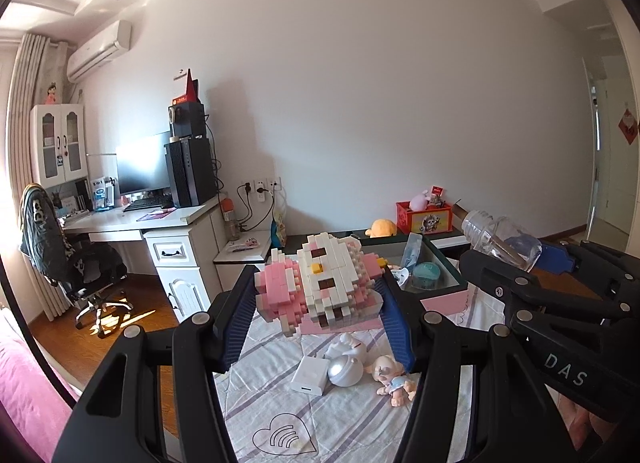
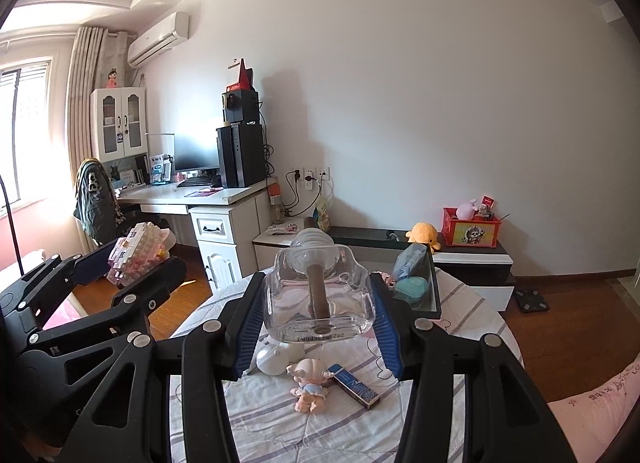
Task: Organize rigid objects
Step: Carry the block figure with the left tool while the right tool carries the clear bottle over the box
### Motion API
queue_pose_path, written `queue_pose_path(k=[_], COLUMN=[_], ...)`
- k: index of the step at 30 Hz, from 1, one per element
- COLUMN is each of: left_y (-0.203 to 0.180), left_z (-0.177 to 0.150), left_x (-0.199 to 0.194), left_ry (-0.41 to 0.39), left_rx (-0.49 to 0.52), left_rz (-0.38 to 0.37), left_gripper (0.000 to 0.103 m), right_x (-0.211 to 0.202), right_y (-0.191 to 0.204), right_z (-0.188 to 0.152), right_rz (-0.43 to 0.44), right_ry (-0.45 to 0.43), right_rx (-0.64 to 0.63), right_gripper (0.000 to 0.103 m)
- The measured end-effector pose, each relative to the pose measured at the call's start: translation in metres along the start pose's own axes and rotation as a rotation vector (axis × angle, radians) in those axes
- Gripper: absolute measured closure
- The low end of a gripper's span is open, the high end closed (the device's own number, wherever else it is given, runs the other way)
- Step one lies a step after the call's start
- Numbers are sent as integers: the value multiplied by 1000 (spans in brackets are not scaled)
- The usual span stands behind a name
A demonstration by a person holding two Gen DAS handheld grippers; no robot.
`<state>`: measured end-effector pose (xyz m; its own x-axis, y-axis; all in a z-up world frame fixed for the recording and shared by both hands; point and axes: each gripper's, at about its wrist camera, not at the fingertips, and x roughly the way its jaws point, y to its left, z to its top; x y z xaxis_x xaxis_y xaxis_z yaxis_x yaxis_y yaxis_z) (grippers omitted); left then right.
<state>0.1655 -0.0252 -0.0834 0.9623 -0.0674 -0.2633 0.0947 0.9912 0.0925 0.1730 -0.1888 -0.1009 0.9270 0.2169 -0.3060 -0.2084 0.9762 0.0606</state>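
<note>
In the left wrist view, over a striped bed sheet [image 1: 280, 395] in a bedroom with a white desk [image 1: 132, 219], the left tool [image 1: 320, 295] grips a pink-and-white brick figure [image 1: 320, 283] between its pads, clear above the sheet. In the right wrist view, above the same bed with a glass-walled tray [image 2: 434, 287] beyond, the right tool [image 2: 318, 303] clamps a clear glass bottle [image 2: 320, 295], neck pointing away.
</note>
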Motion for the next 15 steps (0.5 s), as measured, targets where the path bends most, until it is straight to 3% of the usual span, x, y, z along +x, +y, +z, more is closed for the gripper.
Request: queue_pose_path(k=[6,8,15], left_y=[1,2,-9], left_z=[1,4,12], left_x=[62,96,222], left_ry=[86,138,302], left_rx=[-10,-20,12], left_rz=[-46,-92,-143], left_gripper=[44,44,44], right_x=[45,67,169], right_y=[-11,-20,-52], right_z=[4,5,15], right_rz=[-14,-10,-11], right_ry=[50,83,222], right_rx=[-23,-29,-51], right_gripper=[52,52,52])
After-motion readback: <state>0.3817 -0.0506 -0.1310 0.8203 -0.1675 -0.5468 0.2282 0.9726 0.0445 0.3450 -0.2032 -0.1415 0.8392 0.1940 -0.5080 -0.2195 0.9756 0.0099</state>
